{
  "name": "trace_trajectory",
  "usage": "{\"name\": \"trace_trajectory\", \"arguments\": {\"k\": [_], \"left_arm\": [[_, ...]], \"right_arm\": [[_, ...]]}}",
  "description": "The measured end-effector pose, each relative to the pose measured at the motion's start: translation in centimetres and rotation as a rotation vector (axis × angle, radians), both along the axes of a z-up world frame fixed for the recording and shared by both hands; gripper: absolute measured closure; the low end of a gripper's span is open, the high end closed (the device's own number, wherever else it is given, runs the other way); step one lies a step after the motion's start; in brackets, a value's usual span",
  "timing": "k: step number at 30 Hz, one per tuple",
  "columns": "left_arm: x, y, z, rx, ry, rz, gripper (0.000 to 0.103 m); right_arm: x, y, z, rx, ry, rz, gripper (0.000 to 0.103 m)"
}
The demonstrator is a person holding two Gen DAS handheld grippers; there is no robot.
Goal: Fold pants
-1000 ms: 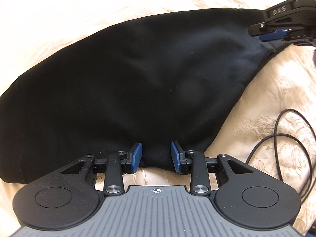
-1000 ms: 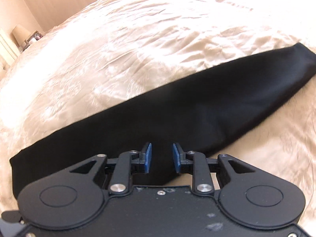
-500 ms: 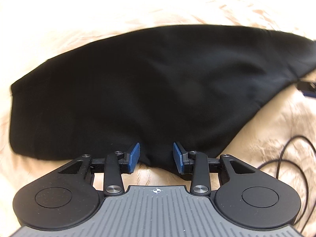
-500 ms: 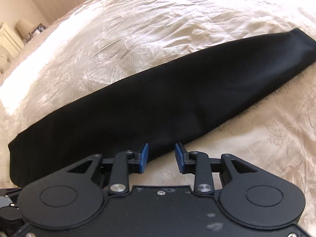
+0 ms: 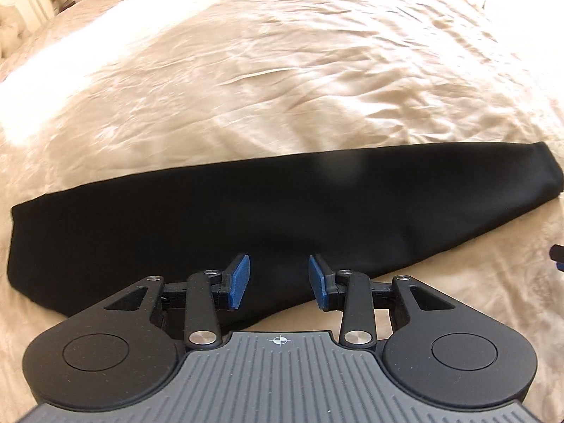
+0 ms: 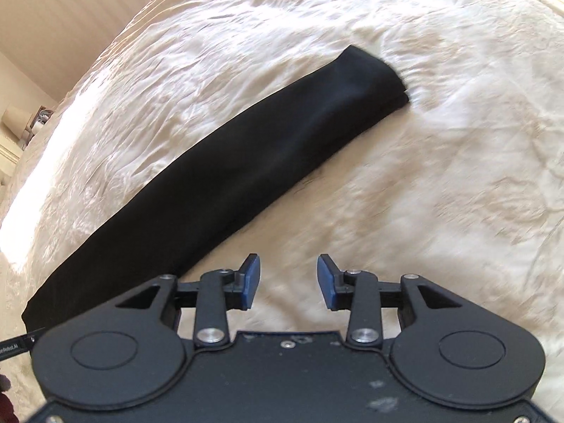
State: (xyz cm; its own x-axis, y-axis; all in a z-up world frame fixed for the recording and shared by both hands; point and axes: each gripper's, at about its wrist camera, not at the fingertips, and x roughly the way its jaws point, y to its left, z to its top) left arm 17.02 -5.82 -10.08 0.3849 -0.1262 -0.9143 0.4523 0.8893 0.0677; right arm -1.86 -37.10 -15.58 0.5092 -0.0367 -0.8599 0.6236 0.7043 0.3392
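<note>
Black pants (image 5: 282,218) lie flat on the cream bedspread, folded lengthwise into one long strip, wide end at the left and narrow cuff end at the right. My left gripper (image 5: 279,282) is open and empty, over the strip's near edge. In the right wrist view the pants (image 6: 246,176) run diagonally from lower left to the cuff at upper right. My right gripper (image 6: 289,282) is open and empty, over bare bedspread just right of the strip's near edge.
The cream embroidered bedspread (image 5: 282,70) fills both views. A nightstand with a lamp (image 6: 17,120) stands beyond the bed's far left corner. A sliver of the other gripper (image 5: 558,257) shows at the right edge of the left wrist view.
Both grippers have pulled back and up from the pants, still open. The left view now takes in the whole strip. The right gripper has moved off the fabric onto bare bedspread.
</note>
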Motion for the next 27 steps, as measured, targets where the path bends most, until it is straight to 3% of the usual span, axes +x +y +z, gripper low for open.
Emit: {"name": "trace_trajectory", "arguments": {"k": [8,12,17,22,27], "left_arm": [[-0.7,-11.2,-1.7,0.036,0.005,-0.135,0.067],[-0.1,-12.9,-4.1,0.105,0.046,-0.136,0.066],[0.8,-11.7,-8.1,0.209,0.149,-0.073,0.066],[1.0,-10.8,-6.5,0.198,0.132,-0.007,0.066],[1.2,-14.2,-3.2,0.097,0.080,-0.058,0.066]], "right_arm": [[-2.3,-8.1,0.6,0.001,-0.016,-0.065,0.061],[-1.8,-10.3,0.7,0.014,-0.034,-0.063,0.060],[0.7,-12.6,0.4,0.032,-0.046,-0.045,0.058],[3.0,-14.2,-1.1,0.093,-0.025,-0.042,0.056],[3.6,-15.2,-1.3,0.116,-0.034,-0.053,0.056]]}}
